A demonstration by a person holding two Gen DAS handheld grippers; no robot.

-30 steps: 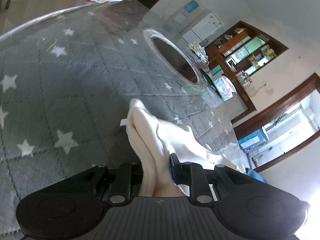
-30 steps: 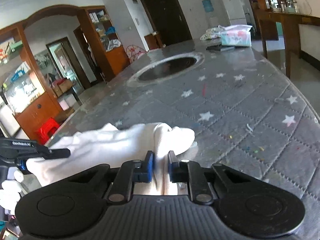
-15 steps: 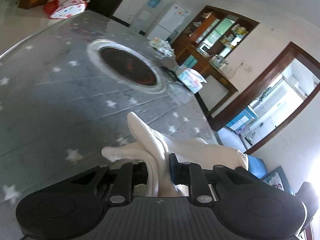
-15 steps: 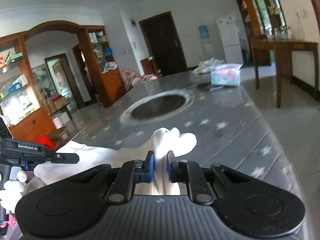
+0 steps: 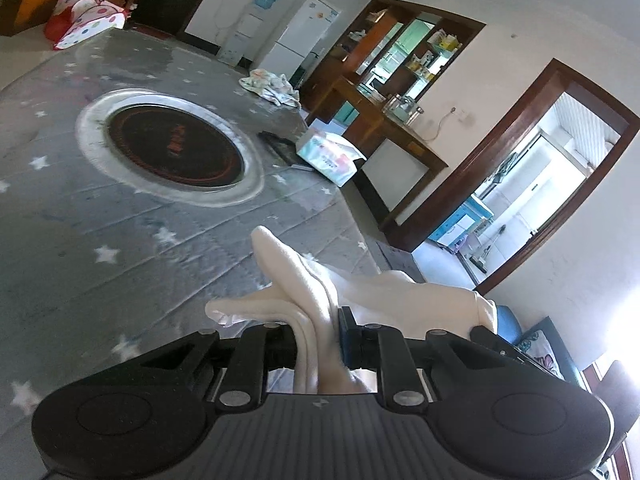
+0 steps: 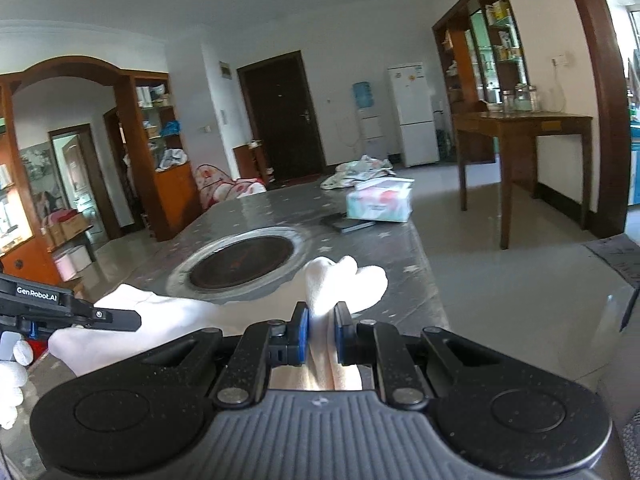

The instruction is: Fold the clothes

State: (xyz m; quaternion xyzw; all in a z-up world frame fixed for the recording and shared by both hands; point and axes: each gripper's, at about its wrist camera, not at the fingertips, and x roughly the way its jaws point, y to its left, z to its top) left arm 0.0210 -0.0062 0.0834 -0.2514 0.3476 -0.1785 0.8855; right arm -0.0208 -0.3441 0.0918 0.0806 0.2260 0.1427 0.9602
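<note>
The left gripper [image 5: 316, 334] is pinched tight on a bunch of the white cloth [image 5: 392, 292]. From there the cloth runs off to the right, toward the other gripper, and a loose tip [image 5: 272, 248] sticks up past the jaws. In the right camera you can see the left gripper's black finger [image 6: 100, 316] lying on the far left end of the cloth, and it has "GenRobot.AI" written on it in white letters.

The right gripper [image 6: 322, 336] is also squeezed shut on the cloth, with a puffy white end [image 6: 344, 280] poking out in front of its blue pads [image 6: 302, 330]. So the cloth hangs between the two grippers, long way going left to right, held up above the near edge of the grey table [image 6: 408, 248] with stars on it. Each gripper has one end, so neither is closer.

I think the next move is to lay the cloth down flat on the table in front.

Farther right on the table is a tissue pack [image 6: 378, 202]; its print is too blurry to read
</note>
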